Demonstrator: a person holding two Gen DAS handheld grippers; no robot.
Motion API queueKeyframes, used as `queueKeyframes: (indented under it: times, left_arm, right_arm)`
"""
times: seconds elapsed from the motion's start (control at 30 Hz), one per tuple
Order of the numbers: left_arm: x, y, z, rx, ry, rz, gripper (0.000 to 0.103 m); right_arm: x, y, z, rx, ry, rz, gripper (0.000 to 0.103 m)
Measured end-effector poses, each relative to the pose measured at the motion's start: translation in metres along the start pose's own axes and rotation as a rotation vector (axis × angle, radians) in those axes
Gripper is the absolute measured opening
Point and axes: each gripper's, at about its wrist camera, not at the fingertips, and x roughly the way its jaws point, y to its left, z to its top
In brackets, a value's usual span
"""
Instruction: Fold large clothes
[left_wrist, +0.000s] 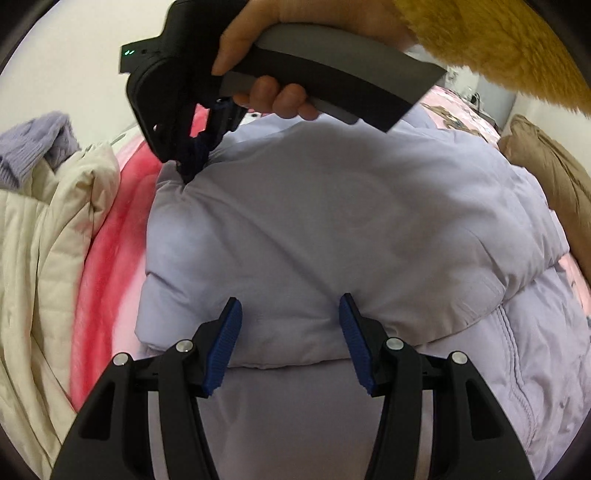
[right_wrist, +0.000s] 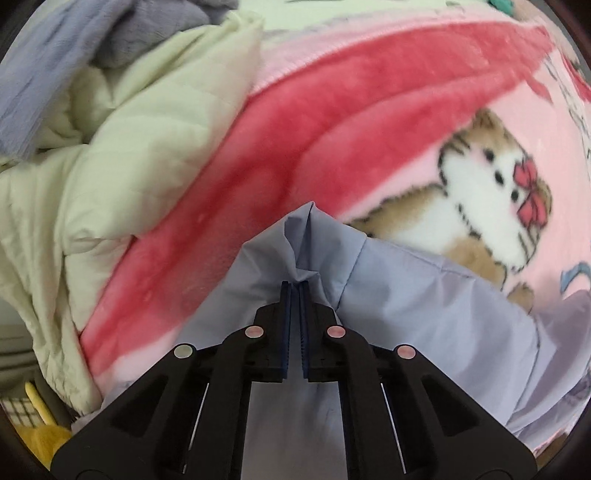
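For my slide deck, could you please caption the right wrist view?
Right gripper shut on a pinch of the lavender jacket over the pink cat-print blanket.

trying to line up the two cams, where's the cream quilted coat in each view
Left wrist view: the cream quilted coat is heaped along the left edge, beside the lavender jacket.
Right wrist view: it fills the upper left and left side.
Shared landmark: the red band of the pink blanket borders the coat in both.
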Motion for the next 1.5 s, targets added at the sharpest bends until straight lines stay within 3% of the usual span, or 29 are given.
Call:
queueKeyframes:
  times: [0.13,0.17,0.27,0.33,0.43,0.63,0.77,0.83,0.9,0.97,1.07,1.17,1.27,1.37,1.5]
  left_arm:
    - [-0.029,0.006,-0.002,-0.062,-0.101,0.046,0.054]
    - [-0.035,0.010,-0.004,-0.078,-0.126,0.059,0.054]
    - [-0.034,0.022,-0.007,-0.110,-0.114,0.049,0.054]
    - [-0.021,0.028,-0.006,-0.101,-0.070,0.041,0.054]
    - [-0.007,0.030,-0.006,-0.071,-0.027,0.039,0.054]
    - [0.004,0.030,-0.009,-0.089,0.029,0.035,0.054]
    - [0.003,0.021,-0.010,-0.072,0.033,0.078,0.054]
    - [0.002,0.019,-0.011,-0.070,0.032,0.093,0.054]
    - [-0.009,0.017,-0.009,-0.070,0.006,0.110,0.054]
    - [-0.026,0.017,-0.011,-0.075,-0.039,0.129,0.054]
    - [-0.045,0.015,-0.016,-0.068,-0.079,0.139,0.054]
    - [-0.053,0.007,-0.013,-0.026,-0.102,0.168,0.055]
    - [-0.048,-0.005,0.000,-0.003,-0.107,0.133,0.056]
    - [-0.032,-0.028,0.014,0.029,-0.064,0.062,0.056]
    - [0.002,-0.052,0.020,0.055,0.041,0.084,0.056]
  right_arm:
    - [-0.055,-0.004,-0.025,-0.015,-0.192,0.065,0.014]
    - [-0.075,-0.004,-0.042,-0.011,-0.257,0.056,0.020]
    - [-0.108,-0.002,-0.094,-0.005,-0.357,-0.018,0.022]
    - [-0.113,0.003,-0.112,0.008,-0.374,-0.042,0.022]
    - [-0.082,-0.001,-0.135,0.068,-0.316,-0.077,0.022]
    - [-0.024,-0.019,-0.131,0.188,-0.292,-0.114,0.019]
    - [-0.022,-0.010,-0.127,0.166,-0.286,-0.167,0.020]
    - [-0.038,-0.008,-0.136,0.168,-0.333,-0.134,0.022]
    - [-0.058,-0.009,-0.150,0.188,-0.408,-0.087,0.035]
    - [-0.087,-0.009,-0.181,0.241,-0.524,-0.084,0.053]
    - [-0.115,-0.014,-0.234,0.356,-0.613,-0.156,0.054]
    - [-0.130,-0.022,-0.291,0.465,-0.667,-0.343,0.049]
    - [-0.128,-0.036,-0.332,0.527,-0.640,-0.490,0.048]
    - [-0.110,-0.058,-0.353,0.589,-0.556,-0.475,0.047]
    - [-0.085,-0.075,-0.360,0.615,-0.509,-0.440,0.046]
